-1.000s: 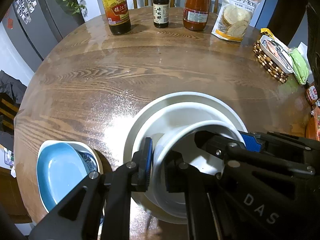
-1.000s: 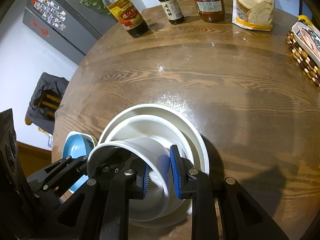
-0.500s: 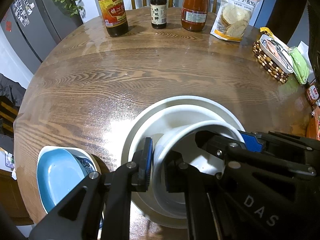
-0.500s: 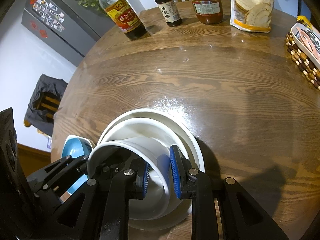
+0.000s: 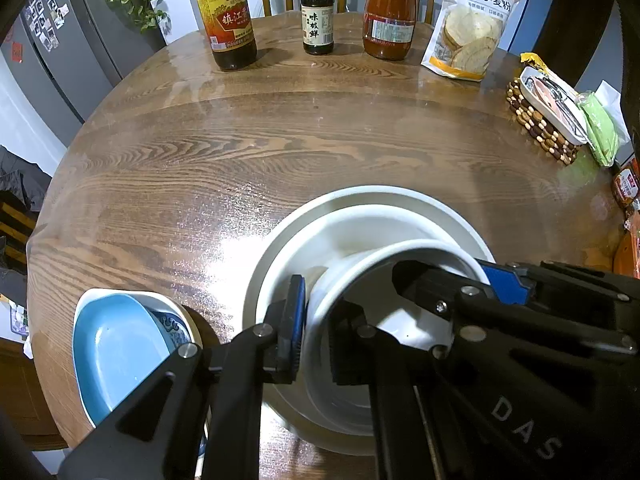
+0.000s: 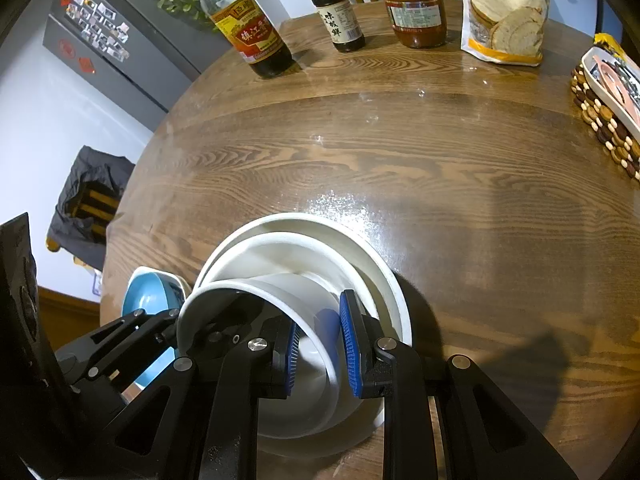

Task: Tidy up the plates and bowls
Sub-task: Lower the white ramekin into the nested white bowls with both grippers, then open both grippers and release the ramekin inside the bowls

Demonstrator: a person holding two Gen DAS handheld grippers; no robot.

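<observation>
Hand-held grippers (image 5: pixel 316 336) (image 6: pixel 318 354), two, one white bowl (image 6: pixel 280 292)

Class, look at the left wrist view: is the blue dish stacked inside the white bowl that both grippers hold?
No. The blue dish sits in a separate patterned bowl to the left, apart from the white bowl.

Both the left gripper (image 5: pixel 316 332) and right gripper (image 6: pixel 320 354) point steeply down, fingers clamped.

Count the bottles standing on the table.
3, in a row along the table's far edge: a large vinegar bottle at left, a small dark sauce bottle in the middle, a red sauce bottle at right.
</observation>
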